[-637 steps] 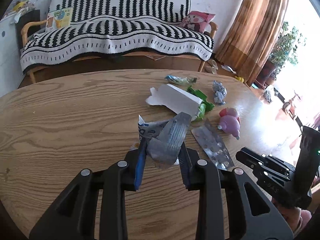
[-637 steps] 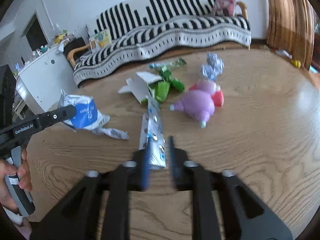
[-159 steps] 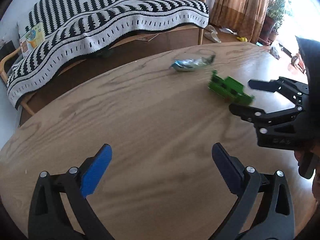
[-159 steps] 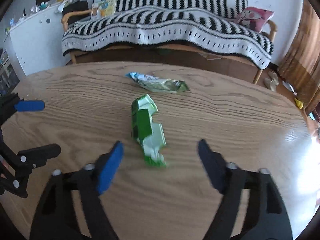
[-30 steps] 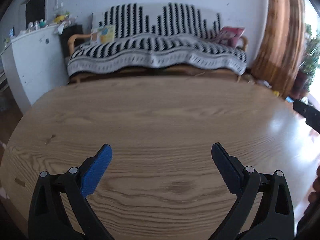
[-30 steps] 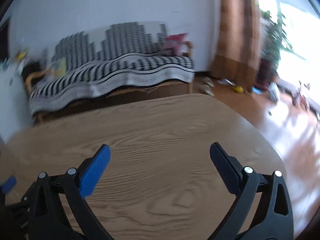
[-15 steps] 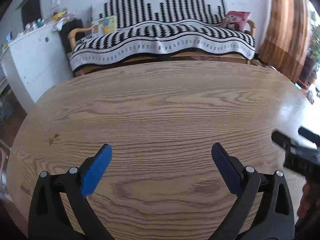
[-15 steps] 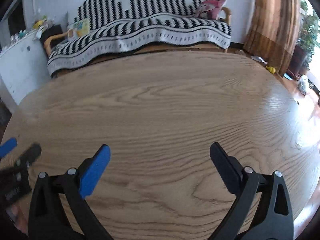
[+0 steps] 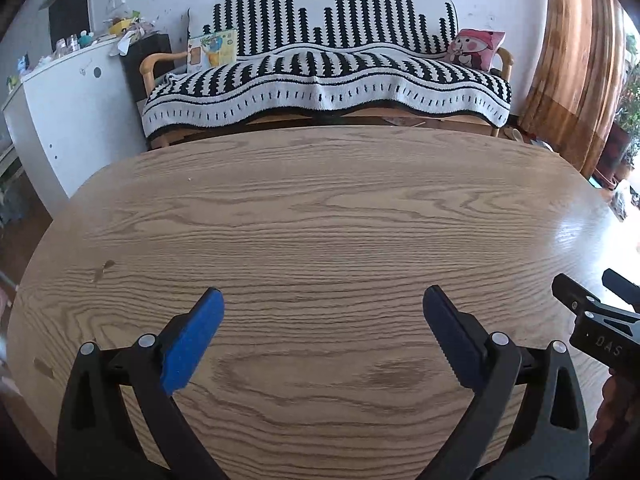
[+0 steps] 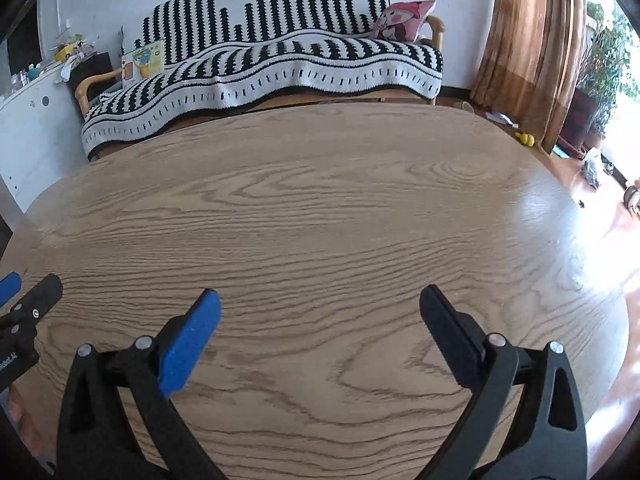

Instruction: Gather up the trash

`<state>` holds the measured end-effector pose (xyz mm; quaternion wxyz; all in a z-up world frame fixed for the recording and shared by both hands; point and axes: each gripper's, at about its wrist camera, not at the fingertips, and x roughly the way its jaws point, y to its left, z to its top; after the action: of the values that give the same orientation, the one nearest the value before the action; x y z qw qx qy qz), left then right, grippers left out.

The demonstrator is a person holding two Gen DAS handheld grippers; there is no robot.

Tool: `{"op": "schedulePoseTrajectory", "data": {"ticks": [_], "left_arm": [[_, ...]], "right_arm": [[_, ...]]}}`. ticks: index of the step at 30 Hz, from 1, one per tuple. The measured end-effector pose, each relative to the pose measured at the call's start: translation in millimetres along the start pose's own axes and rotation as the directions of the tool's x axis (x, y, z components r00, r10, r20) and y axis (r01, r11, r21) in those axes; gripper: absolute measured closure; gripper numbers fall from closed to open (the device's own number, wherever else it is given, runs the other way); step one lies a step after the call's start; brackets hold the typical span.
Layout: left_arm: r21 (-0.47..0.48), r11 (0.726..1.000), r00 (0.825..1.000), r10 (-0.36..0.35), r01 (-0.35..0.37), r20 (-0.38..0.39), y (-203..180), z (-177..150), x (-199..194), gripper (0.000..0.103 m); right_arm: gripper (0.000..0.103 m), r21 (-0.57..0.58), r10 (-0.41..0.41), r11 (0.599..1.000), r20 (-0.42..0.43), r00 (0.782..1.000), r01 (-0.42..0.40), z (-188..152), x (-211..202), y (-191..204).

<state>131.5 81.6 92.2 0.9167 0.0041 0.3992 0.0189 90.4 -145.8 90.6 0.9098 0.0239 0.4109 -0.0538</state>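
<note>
A living room with a striped-blanketed sofa (image 9: pixel 328 80) and brown curtain (image 10: pixel 532 40) lies beyond your oval wooden tabletop (image 9: pixel 320 220). From near edge to far edge it carries no trash in either view, so there's nothing to judge for weight or grip. Your left gripper (image 9: pixel 322 332) and right gripper (image 10: pixel 320 330) both hover over the near edge, fingers (image 10: pixel 188 344) spread wide, holding nothing. Collecting looks finished.

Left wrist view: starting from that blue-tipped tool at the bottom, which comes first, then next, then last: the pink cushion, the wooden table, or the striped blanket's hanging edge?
From the left tool, nearest first:
1. Wooden table, directly beneath and ahead of it.
2. Striped blanket's hanging edge, beyond the table's far rim.
3. Pink cushion, farther back, at the sofa's right end.
</note>
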Motion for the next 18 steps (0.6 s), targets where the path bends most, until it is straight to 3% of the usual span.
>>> {"op": "schedulePoseTrajectory", "data": {"ticks": [11,18], "left_arm": [[0.005,1.0,1.0,0.0,0.0,-0.002,-0.3,1.6,1.0,0.006],[-0.053,0.997,0.999,-0.05,0.05,0.009,5.2,1.4,-2.7,0.006]], "right_arm": [[0.007,0.003,0.023,1.0,-0.021,1.0,-0.023,-3.5,4.5,1.8],[0.007,0.001,0.038,0.999,-0.032,0.999,-0.038,-4.3,5.5,2.1]]}}
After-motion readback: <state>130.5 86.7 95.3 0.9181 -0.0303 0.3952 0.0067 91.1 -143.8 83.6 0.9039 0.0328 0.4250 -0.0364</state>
